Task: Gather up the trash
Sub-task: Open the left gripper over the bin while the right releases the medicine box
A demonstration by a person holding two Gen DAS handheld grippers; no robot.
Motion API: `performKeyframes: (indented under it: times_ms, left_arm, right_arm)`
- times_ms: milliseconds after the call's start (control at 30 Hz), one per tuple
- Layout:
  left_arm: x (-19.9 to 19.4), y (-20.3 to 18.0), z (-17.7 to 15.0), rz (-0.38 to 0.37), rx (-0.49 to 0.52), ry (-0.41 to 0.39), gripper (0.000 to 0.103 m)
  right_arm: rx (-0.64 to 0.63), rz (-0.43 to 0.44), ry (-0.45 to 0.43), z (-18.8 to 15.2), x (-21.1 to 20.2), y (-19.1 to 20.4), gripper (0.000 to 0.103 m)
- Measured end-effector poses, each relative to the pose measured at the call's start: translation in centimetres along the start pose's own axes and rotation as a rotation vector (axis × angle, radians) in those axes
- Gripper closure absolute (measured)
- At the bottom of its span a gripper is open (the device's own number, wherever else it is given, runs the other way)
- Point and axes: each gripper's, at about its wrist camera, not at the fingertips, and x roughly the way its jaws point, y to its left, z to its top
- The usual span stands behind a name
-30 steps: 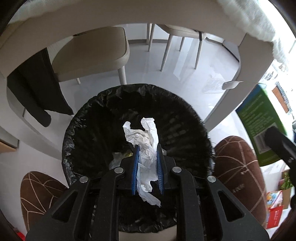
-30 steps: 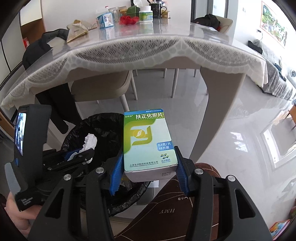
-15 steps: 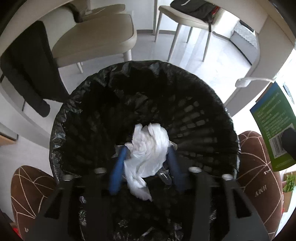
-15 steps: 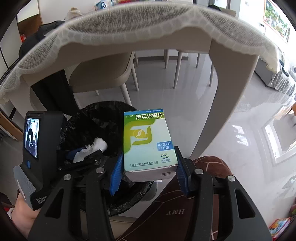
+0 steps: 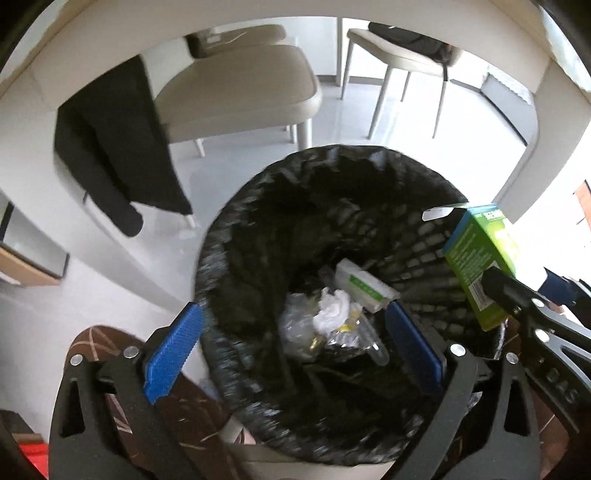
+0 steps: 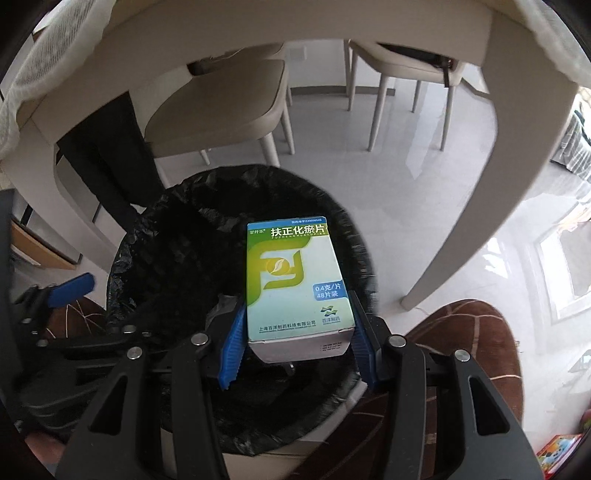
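My left gripper (image 5: 293, 345) is over the bin, jaws opening wide with nothing between the blue pads (image 5: 173, 352). Straight past them, down in the black-lined trash bin (image 5: 258, 229), the crumpled white tissue (image 5: 332, 310) lies loose on the heap, with a white-and-green packet (image 5: 364, 286) just beyond it and clear plastic scraps beside it.

My right gripper (image 6: 297, 345) is pinching the green medicine box (image 6: 295, 280) by its lower sides, the box standing upright between the pads and hanging above the bin's near rim (image 6: 258, 441). From the left camera that same box (image 5: 480, 266) sits off to the right of my jaws, over the bin's edge.

Either side of the bin, brown patterned cushions (image 6: 476, 354) lie on the floor. Beyond the bin the pale glossy floor (image 6: 399, 173) runs under the table (image 6: 295, 26), whose curved leg (image 6: 517, 206) drops on the right. Further on, beige chairs (image 5: 236, 92) stand tucked in, a dark garment (image 5: 118, 155) hanging at the left.
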Motion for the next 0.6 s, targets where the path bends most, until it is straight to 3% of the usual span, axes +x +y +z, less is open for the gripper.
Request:
performKeyframes:
  times_ms: [300,600]
  left_arm:
    - [-1.4,4.7,-0.8,0.022,-0.072,-0.002,0.006]
    - [-2.9,6.5,-0.8,0.01,-0.091,-0.029,0.006]
  right_arm:
    - [-0.036,0.024,0.023,0.3,1.7,3.3,0.055]
    - [-0.053,0.027,0.02,0.9,1.9,5.0,0.055]
